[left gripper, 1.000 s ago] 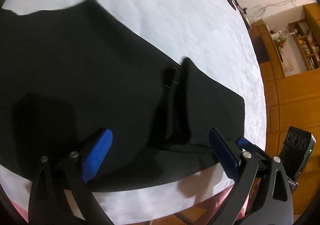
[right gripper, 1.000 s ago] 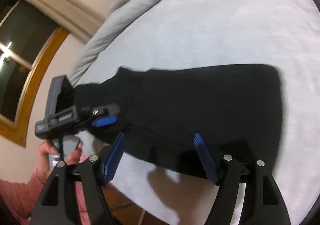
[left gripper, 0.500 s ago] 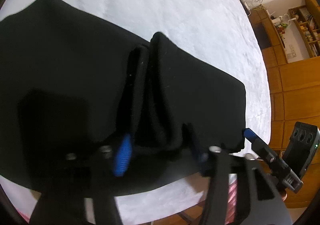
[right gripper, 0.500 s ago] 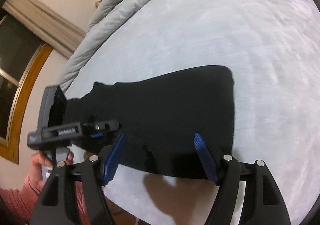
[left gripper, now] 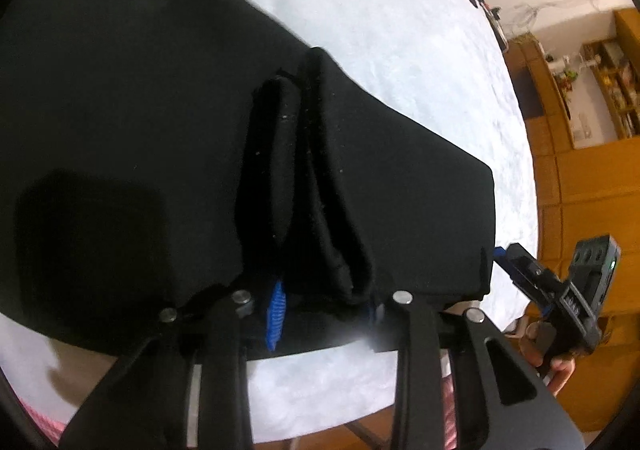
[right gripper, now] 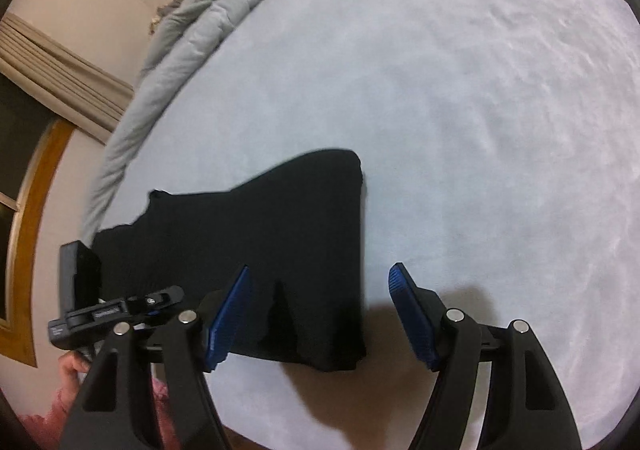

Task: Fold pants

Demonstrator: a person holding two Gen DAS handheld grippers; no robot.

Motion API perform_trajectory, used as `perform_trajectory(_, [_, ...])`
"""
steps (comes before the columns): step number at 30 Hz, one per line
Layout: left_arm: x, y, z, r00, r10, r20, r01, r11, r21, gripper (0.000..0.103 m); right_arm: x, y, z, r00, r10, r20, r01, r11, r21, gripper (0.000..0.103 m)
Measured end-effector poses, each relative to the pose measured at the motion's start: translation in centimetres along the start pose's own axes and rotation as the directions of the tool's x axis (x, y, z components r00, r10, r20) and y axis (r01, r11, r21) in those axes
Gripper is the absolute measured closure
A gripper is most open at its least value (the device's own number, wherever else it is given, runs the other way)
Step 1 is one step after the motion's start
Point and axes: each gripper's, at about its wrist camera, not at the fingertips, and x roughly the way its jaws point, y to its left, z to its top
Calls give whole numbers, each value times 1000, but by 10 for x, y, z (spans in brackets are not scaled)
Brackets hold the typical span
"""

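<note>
Left gripper (left gripper: pixel 324 310) had just closed, pinching bunched black pants (left gripper: pixel 160 130); its right pad was hidden. Right gripper (right gripper: pixel 318 316) stood wide, empty.

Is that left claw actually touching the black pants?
Touching. The left wrist view shows the left claw just closing on a bunched ridge of the pants.

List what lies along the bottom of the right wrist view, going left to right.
The person's hand → left gripper → the right gripper's left pad → near corner of the black pants → bare white bedsheet → the right pad.
</note>
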Motion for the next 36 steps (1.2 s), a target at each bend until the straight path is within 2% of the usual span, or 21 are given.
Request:
perform_trajectory(2, [0,-2,-1,1000,19,4,-19,1000,22,66,7,5,0,999,-35,-12,35,999,-21,32])
perform_trajectory(6, [6,-5,3,1000,26,5,-26,999,40,66,34,11,-3,985,-162,-68,155,983,-99,32])
perform_trajectory(12, [-4,5,7,1000,-1,-9,2,999,45,64,41,1,-2,985,-142,-96,138,989,-51,32])
perform_trajectory(13, [-9,3,8,1000,-4,-12,5,999,43,58,37,3,-2,985,-147,-89,143,988,-52,32])
perform_trajectory(14, [-24,21,1,1000,2,-10,-1,999,48,48,33,5,-1,985,-151,-78,147,987,-57,32])
perform_trajectory(17, [-55,30,-2,998,42,53,-46,996,80,31,14,22,-4,991,-131,-20,129,988,-84,32])
perform_trajectory(19, [-74,41,-3,992,88,93,-96,992,80,23,4,31,-5,996,-89,1,89,992,-87,32])
perform_trajectory(20, [-85,50,-2,987,114,111,-123,990,75,22,1,38,-5,998,-69,4,69,993,-95,32])
perform_trajectory(25, [-121,97,-3,969,202,142,-201,979,-20,16,11,74,-7,999,-37,-13,35,988,-149,32])
perform_trajectory(30, [-162,143,-7,952,246,183,-226,966,-124,13,34,99,-13,998,-3,-61,-6,988,-152,30])
perform_trajectory(36, [-218,214,-13,908,328,262,-247,922,-298,12,60,118,-24,992,6,-125,-27,985,-171,29])
